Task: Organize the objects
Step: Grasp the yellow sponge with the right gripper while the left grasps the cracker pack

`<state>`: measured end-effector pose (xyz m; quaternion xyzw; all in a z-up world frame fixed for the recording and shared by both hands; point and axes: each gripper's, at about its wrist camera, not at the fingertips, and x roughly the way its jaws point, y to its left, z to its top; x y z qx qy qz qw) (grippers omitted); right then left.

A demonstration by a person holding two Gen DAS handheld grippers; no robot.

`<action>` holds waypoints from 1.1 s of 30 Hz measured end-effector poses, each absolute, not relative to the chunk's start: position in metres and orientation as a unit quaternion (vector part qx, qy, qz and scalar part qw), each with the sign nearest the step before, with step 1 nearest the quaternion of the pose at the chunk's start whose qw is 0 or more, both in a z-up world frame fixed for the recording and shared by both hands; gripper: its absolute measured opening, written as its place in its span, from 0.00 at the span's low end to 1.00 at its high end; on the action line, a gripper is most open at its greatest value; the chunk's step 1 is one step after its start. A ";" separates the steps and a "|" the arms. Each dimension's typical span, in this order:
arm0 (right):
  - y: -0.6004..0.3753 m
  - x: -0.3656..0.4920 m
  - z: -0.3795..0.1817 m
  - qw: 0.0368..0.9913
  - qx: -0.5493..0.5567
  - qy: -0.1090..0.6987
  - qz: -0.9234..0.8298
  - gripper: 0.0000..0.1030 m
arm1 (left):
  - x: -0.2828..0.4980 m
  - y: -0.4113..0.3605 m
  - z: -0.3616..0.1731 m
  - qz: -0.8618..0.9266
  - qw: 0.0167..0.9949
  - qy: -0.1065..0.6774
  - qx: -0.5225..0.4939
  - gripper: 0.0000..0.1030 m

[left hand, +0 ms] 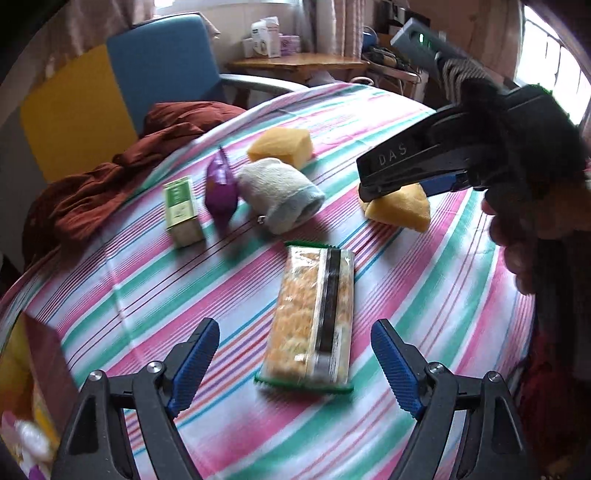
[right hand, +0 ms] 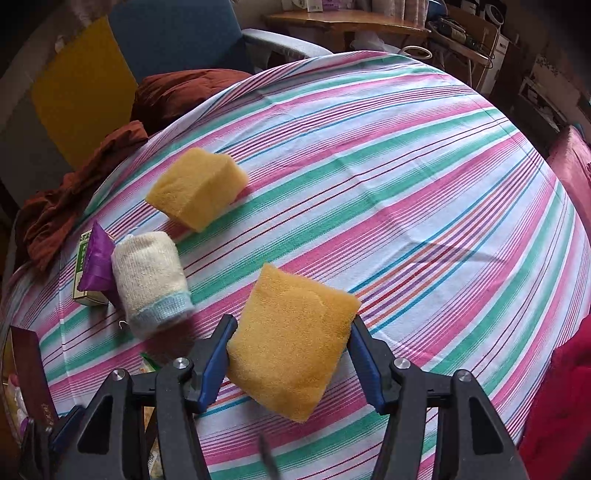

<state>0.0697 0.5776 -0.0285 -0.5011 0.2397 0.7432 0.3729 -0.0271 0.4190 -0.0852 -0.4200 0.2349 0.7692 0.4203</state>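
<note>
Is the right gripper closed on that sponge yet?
Yes. The right gripper is shut on the sponge: both pads press its sides.

Pretty clearly someone's home, a lived-in bedroom or sitting room. The work surface is covered with a striped cloth (right hand: 369, 177) in pink, green and white, and a rust-red blanket (left hand: 110, 184) is bunched at its far left edge. Behind that sits a blue armchair (left hand: 162, 70), then a wooden side table (left hand: 295, 64) stacked with small boxes (left hand: 264, 38), with curtains (left hand: 347, 26) over a bright window.
</note>
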 end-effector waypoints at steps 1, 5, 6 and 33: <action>0.578 0.070 -0.029 0.373 -0.503 0.239 0.742 0.59 | -0.029 0.423 -0.089 0.768 0.421 0.237 -0.421 0.82; 0.576 0.070 -0.030 0.371 -0.510 0.229 0.742 0.60 | -0.040 0.437 -0.106 0.762 0.411 0.241 -0.439 0.77; 0.576 0.070 -0.030 0.370 -0.511 0.227 0.742 0.60 | -0.042 0.440 -0.110 0.759 0.409 0.241 -0.446 0.75; 0.578 0.065 -0.029 0.354 -0.509 0.198 0.759 0.59 | -0.023 0.421 -0.110 0.796 0.380 0.215 -0.420 0.47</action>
